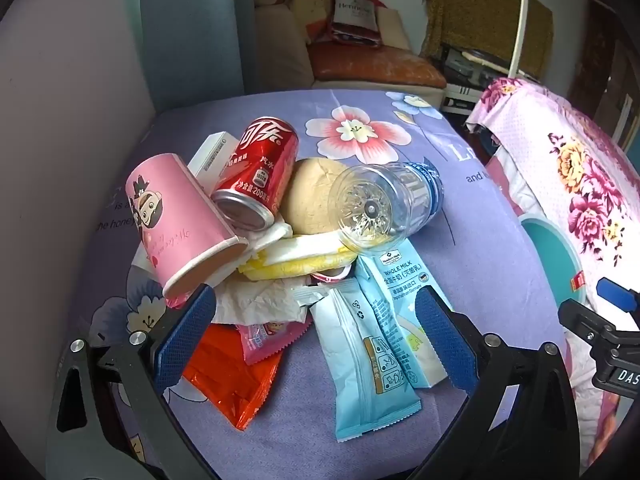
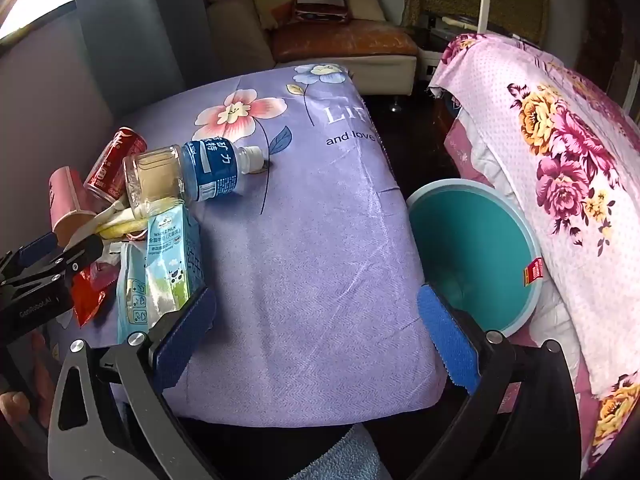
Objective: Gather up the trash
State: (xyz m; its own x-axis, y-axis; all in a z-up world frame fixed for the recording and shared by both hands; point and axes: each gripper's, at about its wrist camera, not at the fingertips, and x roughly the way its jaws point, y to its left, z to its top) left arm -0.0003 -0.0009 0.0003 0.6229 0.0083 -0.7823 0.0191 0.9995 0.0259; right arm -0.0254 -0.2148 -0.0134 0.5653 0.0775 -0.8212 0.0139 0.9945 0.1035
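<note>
Trash pile [image 1: 288, 248] is sitting on the left part of a purple floral bedsheet [image 2: 312, 264] covering the counter: pink paper cup [image 1: 180, 220], red cola can [image 1: 256, 172], clear water bottle [image 1: 384, 204], whole-milk carton [image 1: 404, 304], wrappers, tissue. Left hand-held gripper [image 1: 316, 332] is hovering just before the pile, jaws apart, gripping nothing. Right hand-held gripper [image 2: 316, 332] is hanging over bare sheet, jaws apart. Teal bin [image 2: 472, 248] is standing beside the counter, against a pink floral blanket [image 2: 560, 152]. Beige sofa [image 2: 340, 44] is lining the back.

The white box [image 1: 212, 152] lies mostly hidden behind the red can [image 1: 256, 172]; the bin [image 1: 560, 264] is cut off.
</note>
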